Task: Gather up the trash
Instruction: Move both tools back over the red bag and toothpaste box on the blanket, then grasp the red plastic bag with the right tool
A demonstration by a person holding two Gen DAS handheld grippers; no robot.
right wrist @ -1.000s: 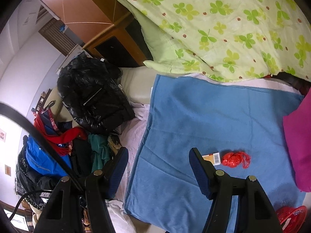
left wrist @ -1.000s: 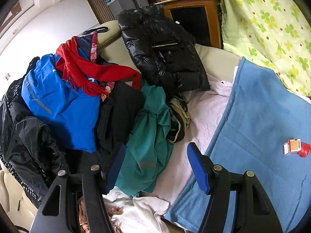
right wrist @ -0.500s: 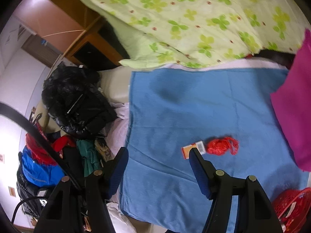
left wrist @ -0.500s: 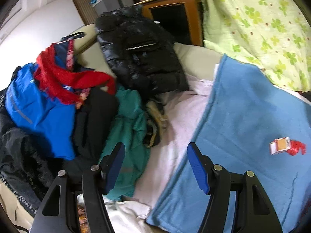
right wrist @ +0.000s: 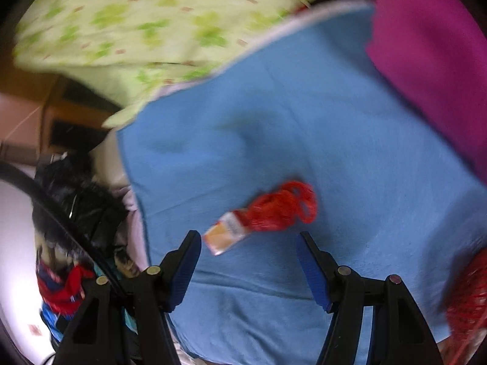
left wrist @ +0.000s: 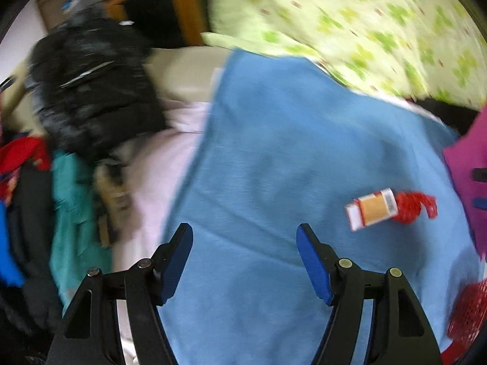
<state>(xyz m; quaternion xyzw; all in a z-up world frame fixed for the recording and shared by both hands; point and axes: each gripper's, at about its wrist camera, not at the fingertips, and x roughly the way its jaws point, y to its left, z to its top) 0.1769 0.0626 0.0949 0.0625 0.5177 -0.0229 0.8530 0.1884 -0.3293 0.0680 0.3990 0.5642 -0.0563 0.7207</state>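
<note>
A small orange and white box (left wrist: 372, 208) (right wrist: 226, 234) lies on the blue blanket (left wrist: 289, 152) (right wrist: 304, 115), touching a crumpled red net bag (left wrist: 412, 205) (right wrist: 281, 203). My right gripper (right wrist: 248, 241) hangs just above them, jaws apart, with the box's end and the bag just beyond its fingertips. My left gripper (left wrist: 245, 234) is over bare blanket to the left of the box; its jaws are opening and nothing is between them. Both views are motion-blurred.
A red mesh basket (left wrist: 470, 313) (right wrist: 468, 301) sits at the lower right edge. A magenta cushion (right wrist: 432, 48) lies at the right, a green patterned quilt (left wrist: 365, 24) at the back. A black jacket (left wrist: 91, 91) and piled clothes (left wrist: 30, 213) crowd the left.
Both grippers have swung right and down toward the blue blanket. The box and red bag have come much nearer, now just ahead of the right gripper's fingers. The clothes pile has slid to the left.
</note>
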